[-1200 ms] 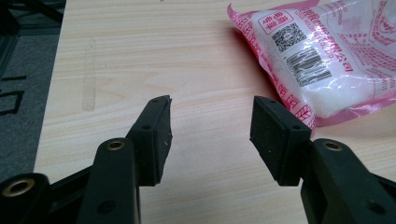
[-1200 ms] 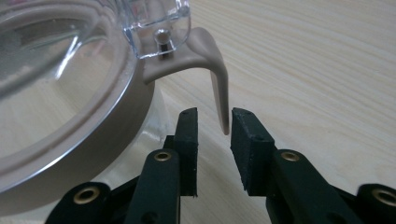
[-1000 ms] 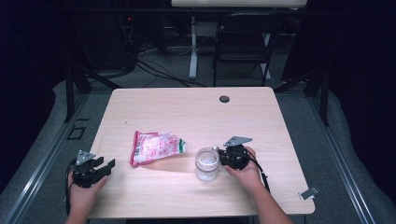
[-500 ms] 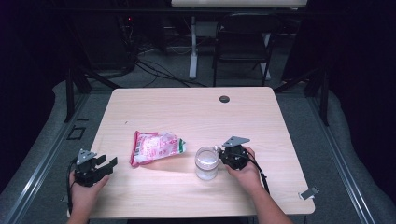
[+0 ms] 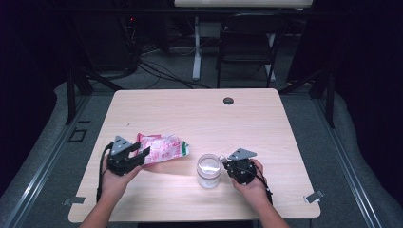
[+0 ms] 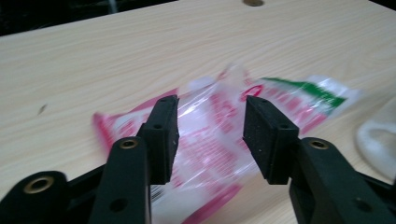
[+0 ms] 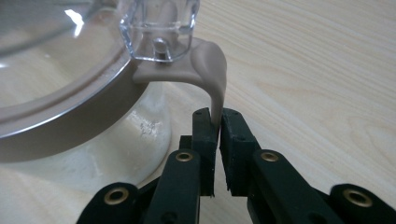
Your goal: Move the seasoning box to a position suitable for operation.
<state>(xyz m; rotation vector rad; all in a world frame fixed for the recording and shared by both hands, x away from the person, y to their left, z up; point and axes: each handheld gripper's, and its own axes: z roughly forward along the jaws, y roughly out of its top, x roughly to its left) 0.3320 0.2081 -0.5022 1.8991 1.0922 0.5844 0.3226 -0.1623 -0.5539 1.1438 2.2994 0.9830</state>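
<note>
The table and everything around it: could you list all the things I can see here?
Snack bag: one, pink and clear plastic with a green end, left of table centre.
Jar: one, clear with a beige lid tab, near front centre.
Grommet: one, dark, at the far edge.
Table: one, light wood.
Chair: one, black, behind the table.
Left gripper: black, fingers open over the bag's end, just been closing.
Right gripper: black, fingers shut on the tab.

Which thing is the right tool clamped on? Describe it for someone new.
On the wooden table, near the front edge, stands a clear jar with a tan-rimmed lid. The right tool pinches the soft tan tab hanging from that lid; the pink bag lies flat, left.
</note>
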